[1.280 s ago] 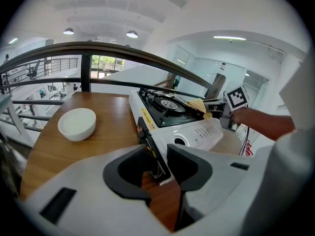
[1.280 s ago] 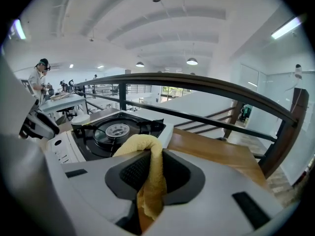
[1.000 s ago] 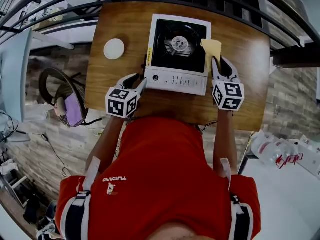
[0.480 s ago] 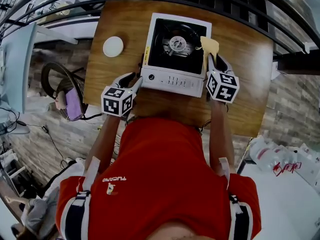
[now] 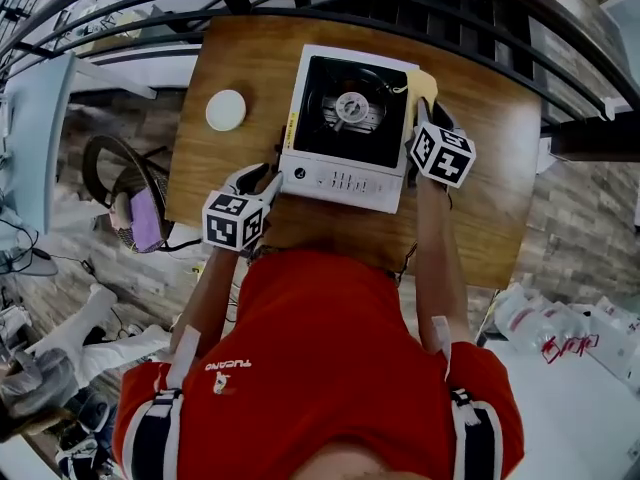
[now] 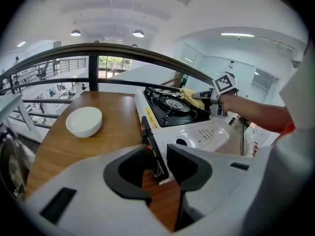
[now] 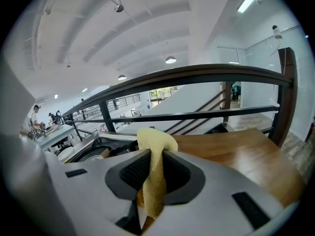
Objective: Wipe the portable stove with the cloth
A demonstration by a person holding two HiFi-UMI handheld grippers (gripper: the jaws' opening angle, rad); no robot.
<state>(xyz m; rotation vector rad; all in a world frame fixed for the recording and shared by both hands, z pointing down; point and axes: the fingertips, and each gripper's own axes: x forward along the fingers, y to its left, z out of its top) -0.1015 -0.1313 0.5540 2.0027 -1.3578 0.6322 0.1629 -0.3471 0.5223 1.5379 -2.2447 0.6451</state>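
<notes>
Left gripper (image 6: 158,163) — 2 jaws clamped on portable stove (image 6: 206,132) corner. Right gripper (image 7: 156,173) pinches yellow cloth (image 7: 156,141) — stove just left of it.

R gripper (image 7: 155,178) jaws clamp yellow cloth (image 7: 156,142), fold upright; stove (image 7: 96,150) at left, wood table (image 7: 236,154) beyond.
</notes>
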